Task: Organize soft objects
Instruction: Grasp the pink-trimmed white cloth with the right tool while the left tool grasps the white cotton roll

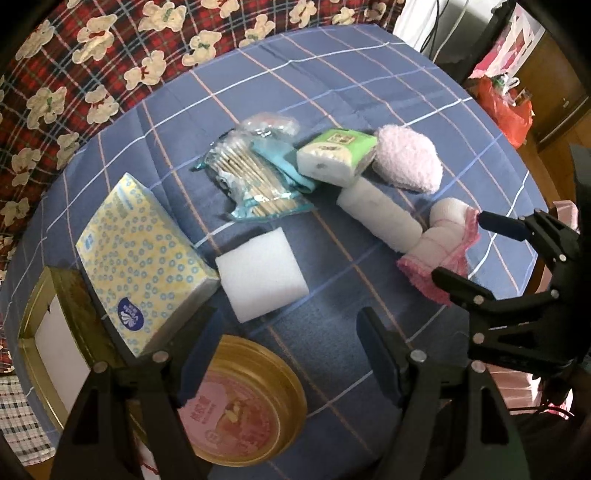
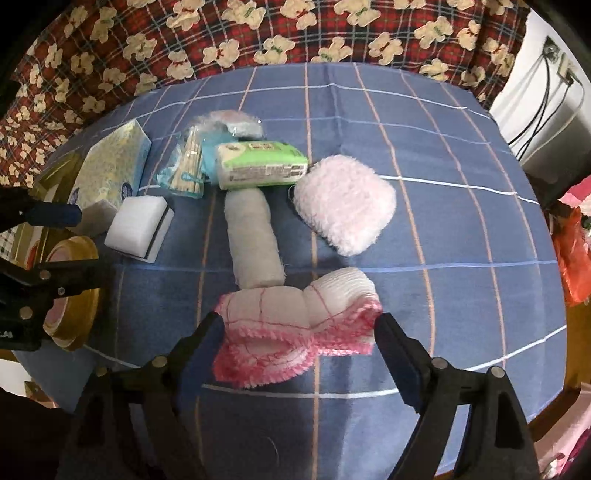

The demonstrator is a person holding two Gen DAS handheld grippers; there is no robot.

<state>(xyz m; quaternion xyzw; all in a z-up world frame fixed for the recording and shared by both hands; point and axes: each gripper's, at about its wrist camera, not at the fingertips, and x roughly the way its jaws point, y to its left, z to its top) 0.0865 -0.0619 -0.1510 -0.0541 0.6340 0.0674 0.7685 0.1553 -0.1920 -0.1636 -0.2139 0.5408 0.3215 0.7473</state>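
Note:
A folded white cloth with pink trim (image 2: 295, 325) lies on the blue checked table cover, between the open fingers of my right gripper (image 2: 297, 326); it also shows in the left wrist view (image 1: 441, 247), with the right gripper (image 1: 458, 247) around it. Behind it lie a white rolled towel (image 2: 253, 236), a fluffy pink cloth (image 2: 343, 203), a green tissue pack (image 2: 258, 164), a cotton swab bag (image 1: 247, 177) and a white sponge (image 1: 260, 273). My left gripper (image 1: 286, 328) is open and empty above the cover, near the sponge and a yellow tissue box (image 1: 138, 258).
A round gold tin lid (image 1: 243, 402) lies under the left gripper. A gold-rimmed tin (image 1: 40, 339) stands at the table's left edge. A red bear-print blanket (image 2: 258, 33) lies behind the table. An orange bag (image 1: 506, 107) is off the right edge.

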